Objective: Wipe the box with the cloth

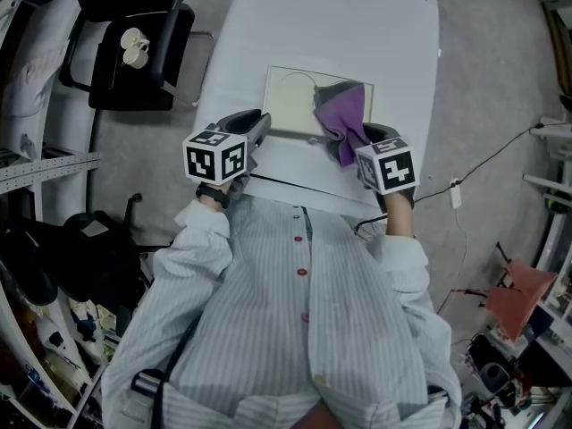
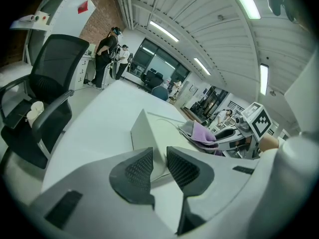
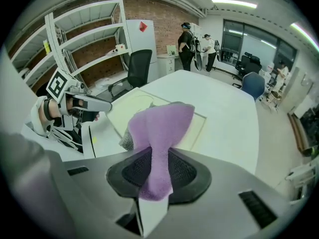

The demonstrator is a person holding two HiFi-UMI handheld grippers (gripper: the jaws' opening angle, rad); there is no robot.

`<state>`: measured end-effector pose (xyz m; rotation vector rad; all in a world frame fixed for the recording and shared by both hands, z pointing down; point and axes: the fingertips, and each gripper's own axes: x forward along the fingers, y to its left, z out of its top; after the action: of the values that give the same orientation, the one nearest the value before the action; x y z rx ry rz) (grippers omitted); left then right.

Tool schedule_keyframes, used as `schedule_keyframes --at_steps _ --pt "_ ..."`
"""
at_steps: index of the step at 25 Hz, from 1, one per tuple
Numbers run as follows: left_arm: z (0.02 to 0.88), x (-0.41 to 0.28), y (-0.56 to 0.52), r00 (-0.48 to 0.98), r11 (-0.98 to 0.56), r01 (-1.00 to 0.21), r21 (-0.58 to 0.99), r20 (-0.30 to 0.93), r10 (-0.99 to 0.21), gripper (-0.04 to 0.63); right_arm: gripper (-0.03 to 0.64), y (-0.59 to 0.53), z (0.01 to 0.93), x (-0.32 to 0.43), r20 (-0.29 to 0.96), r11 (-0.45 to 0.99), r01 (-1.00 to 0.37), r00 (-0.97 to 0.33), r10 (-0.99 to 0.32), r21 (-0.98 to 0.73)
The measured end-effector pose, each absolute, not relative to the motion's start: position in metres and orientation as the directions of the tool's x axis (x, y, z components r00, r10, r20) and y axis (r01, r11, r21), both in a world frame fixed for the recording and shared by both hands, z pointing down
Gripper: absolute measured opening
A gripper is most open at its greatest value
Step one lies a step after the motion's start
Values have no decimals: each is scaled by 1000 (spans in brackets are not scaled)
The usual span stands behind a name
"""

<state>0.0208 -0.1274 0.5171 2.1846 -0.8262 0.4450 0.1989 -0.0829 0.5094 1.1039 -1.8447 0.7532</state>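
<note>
A flat cream box [image 1: 295, 104] lies on the white table [image 1: 357, 25] near its front edge. My left gripper [image 1: 259, 128] is at the box's near left corner, and in the left gripper view its jaws [image 2: 159, 153] stand narrow with the edge of the box [image 2: 149, 131] between the pads. A purple cloth [image 1: 344, 114] is draped on the near right part of the box lid. My right gripper [image 1: 355, 146] is shut on it, and the cloth [image 3: 162, 126] bunches between the pads [image 3: 182, 171] above the box [image 3: 124, 108]. The cloth [image 2: 204, 133] also shows beside the right gripper's marker cube [image 2: 259, 121].
A black office chair [image 1: 134, 52] with a small white object [image 1: 134, 47] on its seat stands left of the table. A cable [image 1: 483, 164] runs over the floor at the right. Metal shelves [image 3: 84, 39] and people [image 3: 189, 44] stand far off.
</note>
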Motion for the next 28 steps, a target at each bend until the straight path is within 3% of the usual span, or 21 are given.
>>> schedule_keyframes --at_steps 19,28 --pt "514 21 -125 704 -533 -707 465 535 -467 74 92 -79 498 206 808 329 -926 -332 -487 -183" --pt "456 27 -133 746 -612 -664 430 429 -509 74 92 -87 417 190 575 311 -879 -473 -667 -362"
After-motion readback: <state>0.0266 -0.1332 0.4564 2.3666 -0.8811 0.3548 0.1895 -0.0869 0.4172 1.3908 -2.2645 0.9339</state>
